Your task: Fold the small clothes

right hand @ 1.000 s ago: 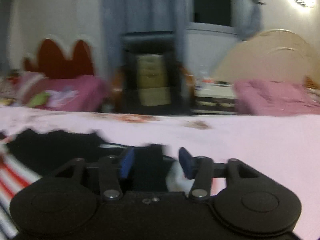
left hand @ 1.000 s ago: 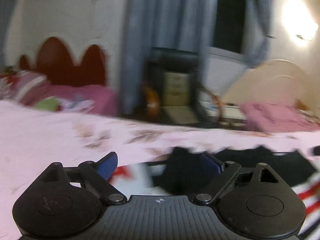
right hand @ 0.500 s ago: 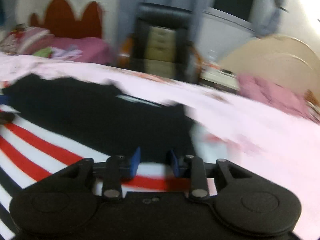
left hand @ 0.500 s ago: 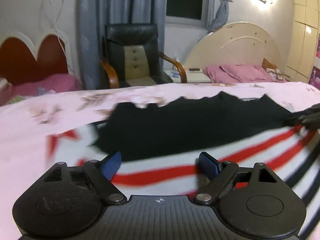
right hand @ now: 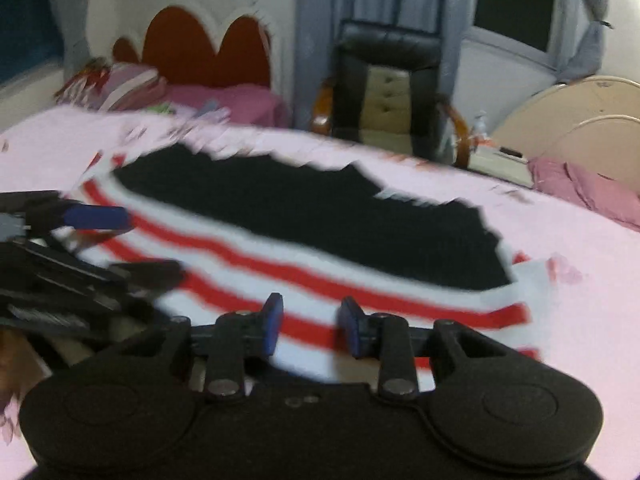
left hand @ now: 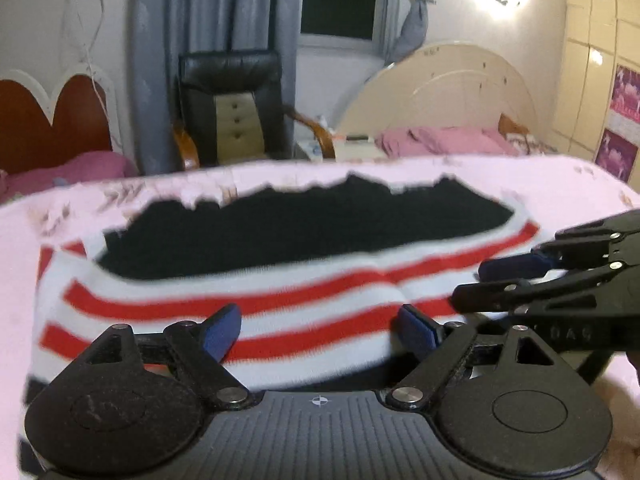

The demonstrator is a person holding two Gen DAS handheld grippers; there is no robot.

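Both claws share one build — matte black plastic. The left claw has two round hubs, angled link arms with silver screws, blue fingertip pads, a ribbed centre panel and a small white crosshair mark. The right claw matches — blue pads.

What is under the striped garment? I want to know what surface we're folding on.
The striped garment lies on a pink floral bedsheet, which shows all round it. Whatever sits directly beneath the cloth is covered and cannot be seen.

left hand-held gripper, jaws wide, hovers over striped garment on pink bedsheet.
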